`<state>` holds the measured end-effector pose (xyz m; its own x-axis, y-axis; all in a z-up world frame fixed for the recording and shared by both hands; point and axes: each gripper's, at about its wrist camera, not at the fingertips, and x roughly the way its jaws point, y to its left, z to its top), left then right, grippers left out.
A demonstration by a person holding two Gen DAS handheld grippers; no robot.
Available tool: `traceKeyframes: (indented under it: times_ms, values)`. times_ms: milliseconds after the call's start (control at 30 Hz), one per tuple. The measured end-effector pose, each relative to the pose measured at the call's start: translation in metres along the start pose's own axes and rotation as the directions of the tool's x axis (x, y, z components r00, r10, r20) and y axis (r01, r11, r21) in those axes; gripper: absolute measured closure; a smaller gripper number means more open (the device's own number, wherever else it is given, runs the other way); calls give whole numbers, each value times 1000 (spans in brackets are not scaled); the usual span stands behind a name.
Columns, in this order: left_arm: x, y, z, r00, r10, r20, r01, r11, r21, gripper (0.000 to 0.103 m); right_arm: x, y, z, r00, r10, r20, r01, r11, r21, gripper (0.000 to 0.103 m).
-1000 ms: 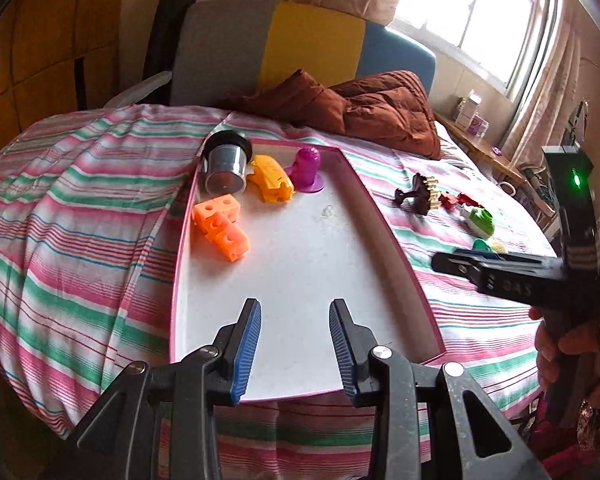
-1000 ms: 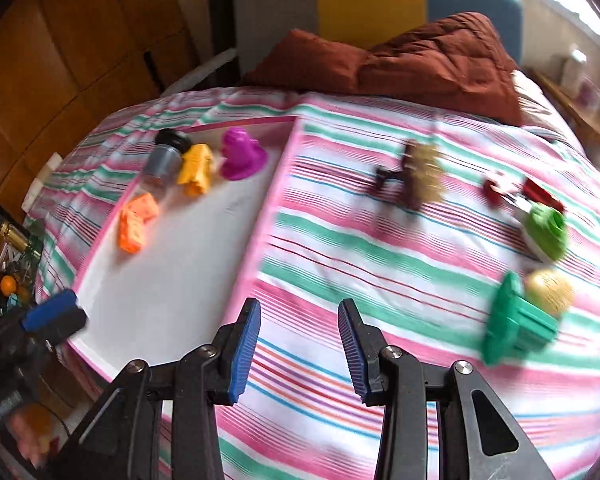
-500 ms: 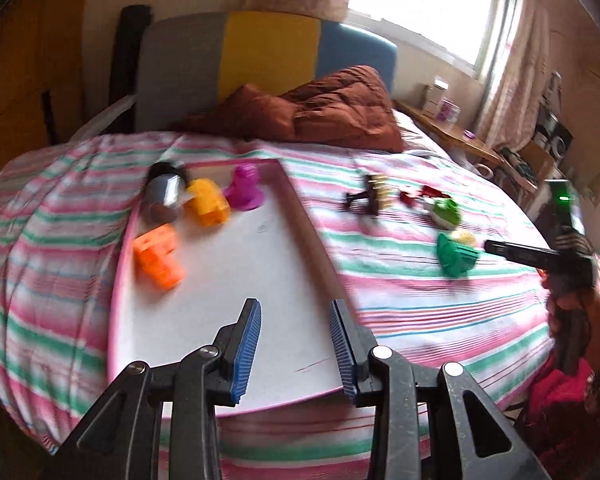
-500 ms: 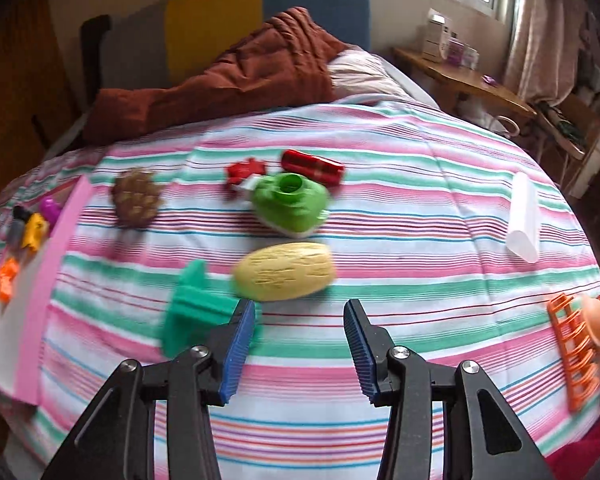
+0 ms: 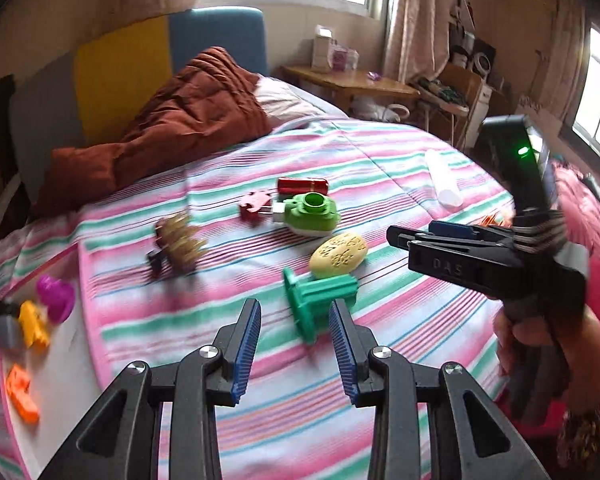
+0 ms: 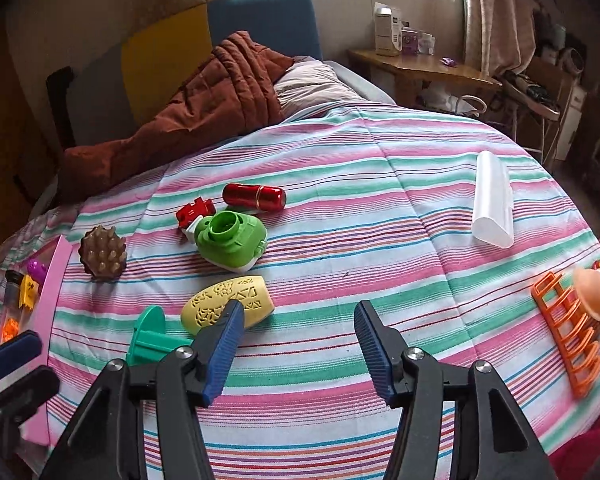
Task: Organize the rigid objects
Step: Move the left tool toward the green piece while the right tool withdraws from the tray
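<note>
Right wrist view: yellow embossed oval and green plastic spool lower left on striped bedspread; right gripper, jaws just widened, empty; left gripper parted, empty.

The left black gripper with blue ribbed fingers points downward over the bed, its fingers apart with nothing pressed between them. The right black gripper with blue ribbed fingers is held by a hand; its fingers have just been opening and are empty.
</note>
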<state>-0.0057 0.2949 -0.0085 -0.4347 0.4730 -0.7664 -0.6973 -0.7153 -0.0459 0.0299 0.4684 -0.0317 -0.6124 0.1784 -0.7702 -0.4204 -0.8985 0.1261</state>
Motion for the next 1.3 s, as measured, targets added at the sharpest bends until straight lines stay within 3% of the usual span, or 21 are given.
traceKeyframes:
  times_ms: [67,200,367,700,800,933,1033,1133,1200,1300]
  values:
    - [19,-7,11,1000,2,-25,-2,1000,9,68,1,-6,2,1000,-1,-11,1,1000,26,45]
    - [60,0,24,990,-64,-128,54,995,-87,68,4,-13,5,1000,3,-29,-1,998,56,45]
    - [82,23,25,982,-46,-183,15,986,-169,68,5,-13,7,1000,3,-29,-1,998,57,45]
    - [76,67,-4,978,-3,-211,-57,959,-276,68,4,0,4,1000,3,-25,-2,1000,14,45]
    - [58,64,-5,989,-76,-124,34,948,-315,68,3,2,4,1000,-9,-16,9,1000,-1,45]
    - [52,37,4,987,-122,-108,94,968,-234,68,7,-1,4,999,-23,-25,23,1000,5,45]
    - [64,28,13,987,-95,-131,66,976,-206,68,8,-4,3,999,-20,-36,20,1000,21,45]
    - [74,39,9,985,-61,-164,26,978,-209,67,7,-6,3,999,-10,-34,11,999,34,45]
    - [70,53,2,988,-56,-145,21,972,-233,66,6,-6,5,1000,-7,-29,8,999,33,45]
    - [72,70,-6,981,21,-195,-68,969,-239,67,5,-3,4,1000,-6,-29,6,1000,26,45]
